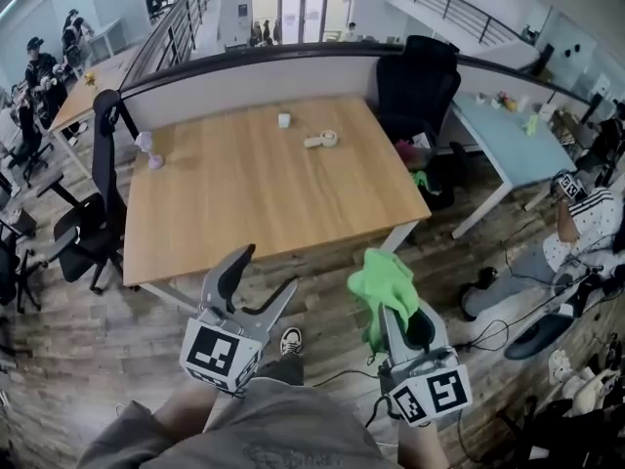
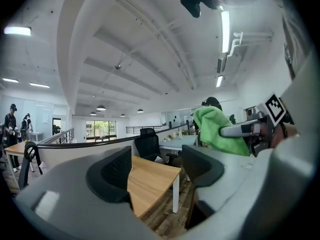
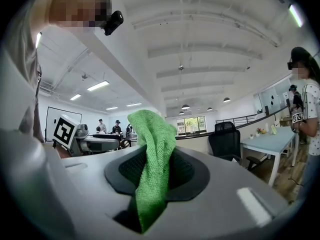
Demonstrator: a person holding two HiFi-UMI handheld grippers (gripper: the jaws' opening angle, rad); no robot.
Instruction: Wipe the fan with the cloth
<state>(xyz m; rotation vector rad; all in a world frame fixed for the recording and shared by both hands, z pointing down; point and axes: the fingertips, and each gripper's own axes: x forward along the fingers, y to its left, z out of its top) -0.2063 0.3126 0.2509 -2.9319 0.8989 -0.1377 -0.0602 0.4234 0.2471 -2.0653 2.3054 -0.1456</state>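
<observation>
A small cream hand fan point(image 1: 323, 140) lies on the far part of the wooden table point(image 1: 254, 203). Both grippers hang short of the table's near edge, over the floor and the person's lap. My left gripper point(image 1: 260, 277) is open and holds nothing; its dark pads point(image 2: 112, 174) frame the table corner. My right gripper point(image 1: 395, 311) is shut on a green cloth point(image 1: 381, 283), which bunches above the jaws. Between the right pads the cloth point(image 3: 155, 154) stands up and hangs down the front. From the left gripper view the cloth point(image 2: 216, 129) appears at the right.
A small white block point(image 1: 284, 119) and a purple object point(image 1: 148, 149) also sit on the table. Black office chairs stand at the left point(image 1: 98, 198) and beyond the far corner point(image 1: 415, 81). A pale blue table point(image 1: 513, 140) and a seated person point(image 1: 586, 228) are at the right.
</observation>
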